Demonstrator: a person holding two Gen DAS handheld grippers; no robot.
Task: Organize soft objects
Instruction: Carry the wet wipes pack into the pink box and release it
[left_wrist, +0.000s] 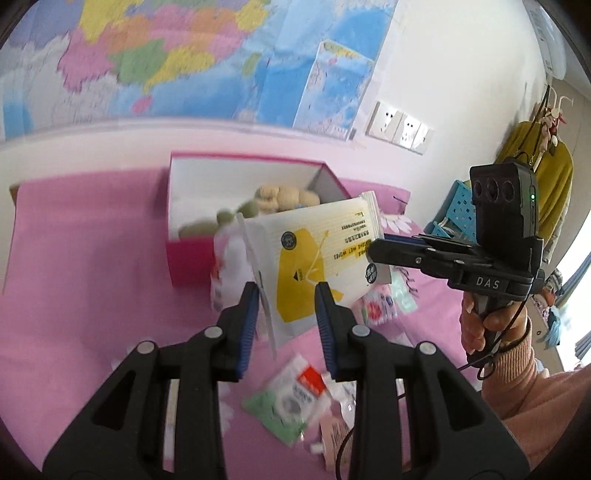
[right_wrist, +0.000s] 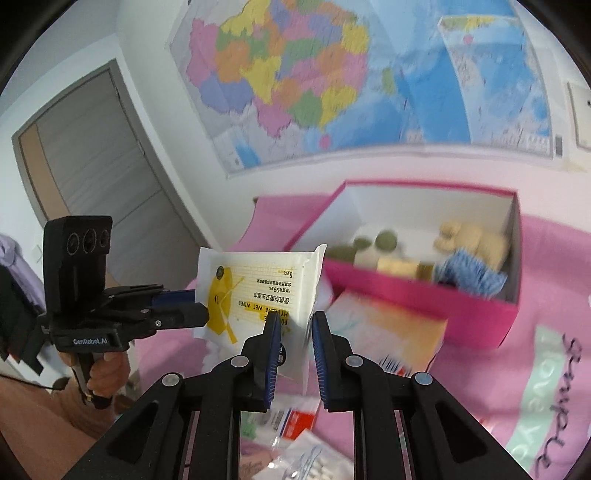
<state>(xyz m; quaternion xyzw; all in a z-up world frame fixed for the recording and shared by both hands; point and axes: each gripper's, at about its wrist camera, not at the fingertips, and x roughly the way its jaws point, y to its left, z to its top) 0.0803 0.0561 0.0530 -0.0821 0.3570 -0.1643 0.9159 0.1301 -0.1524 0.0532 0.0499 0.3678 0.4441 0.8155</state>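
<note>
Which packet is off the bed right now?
The yellow-and-white wet wipes pack, held up by both grippers; the green packet and others lie on the pink cover.

Wipes pack (left_wrist: 314, 254) between both tongs, above pink box (left_wrist: 188, 262)

We see a white-and-yellow soft wet-wipes packet (left_wrist: 314, 254) held tilted, aloft just before the open pink cardboard box (left_wrist: 188, 258) of plush toys.

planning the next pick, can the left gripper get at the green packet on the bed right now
Probably not yet: the left gripper is shut on the wipes pack, shared with the right gripper.
</note>
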